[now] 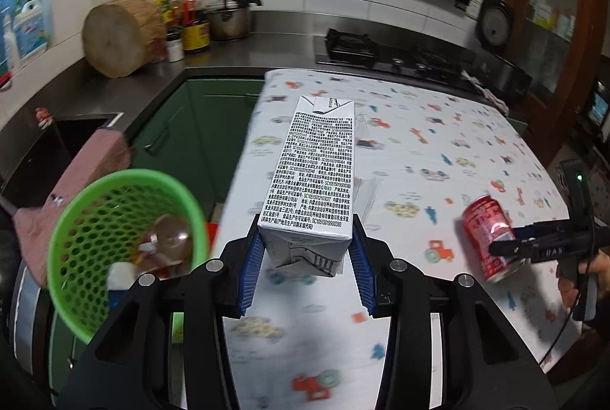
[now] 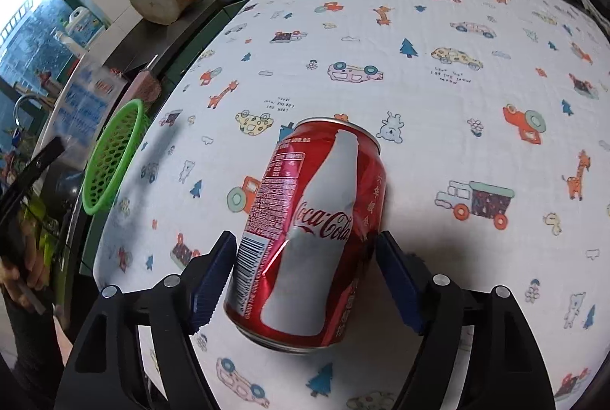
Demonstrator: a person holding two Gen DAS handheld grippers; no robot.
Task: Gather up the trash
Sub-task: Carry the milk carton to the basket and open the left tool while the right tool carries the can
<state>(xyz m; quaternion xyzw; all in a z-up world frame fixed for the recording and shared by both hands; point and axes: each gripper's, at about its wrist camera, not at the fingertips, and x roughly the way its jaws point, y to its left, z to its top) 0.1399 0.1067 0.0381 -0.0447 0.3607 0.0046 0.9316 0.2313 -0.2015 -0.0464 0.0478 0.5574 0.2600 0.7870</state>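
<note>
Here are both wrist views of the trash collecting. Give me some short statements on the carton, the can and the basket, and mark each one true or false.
1. The left gripper holds a white carton between its fingers. True.
2. The red can stands upright on the tablecloth. False: it lies on its side, dented.
3. The green basket is empty. False: some trash already lies in it.
4. The right gripper has a finger on each side of the can. True.
5. The carton is already in the basket. False: the left gripper holds it.
</note>
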